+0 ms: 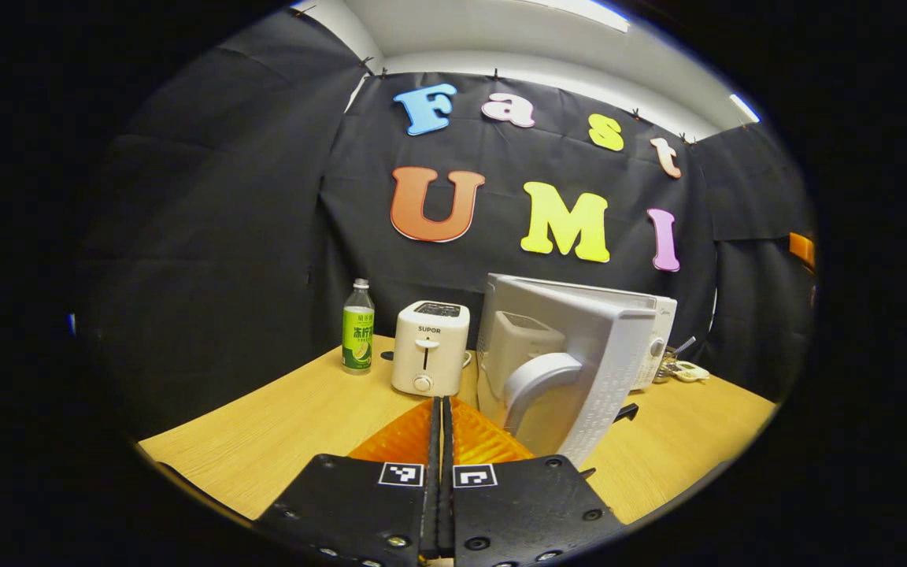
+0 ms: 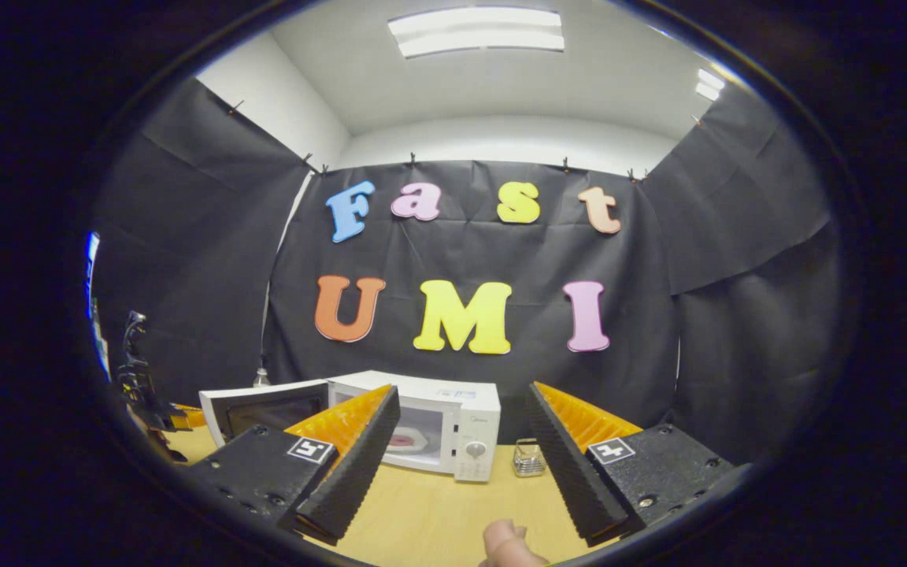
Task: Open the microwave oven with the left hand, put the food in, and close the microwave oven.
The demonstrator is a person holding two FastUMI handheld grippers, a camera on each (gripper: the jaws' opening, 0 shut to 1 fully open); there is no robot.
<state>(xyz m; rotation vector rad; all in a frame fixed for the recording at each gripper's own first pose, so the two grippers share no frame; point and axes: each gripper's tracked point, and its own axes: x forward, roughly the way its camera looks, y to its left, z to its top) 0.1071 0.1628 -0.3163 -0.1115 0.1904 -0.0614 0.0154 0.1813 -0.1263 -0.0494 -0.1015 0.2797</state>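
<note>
Left gripper (image 1: 439, 441): black plates with screw heads and square black-and-white markers. Right gripper (image 2: 461, 465): ribbed fingers (image 2: 351, 465), matching plates, one marker each.

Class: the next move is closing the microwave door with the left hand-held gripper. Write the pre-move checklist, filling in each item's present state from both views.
1. Microwave door swung open: ok.
2. Food on a plate inside the cavity: ok.
3. Right hand-held gripper open, holding nothing, back from the doorway: ok.
4. Left hand-held gripper shut, holding nothing, just left of the door: ok.
5. Toaster clear of the door's swing: cannot tell.
</note>
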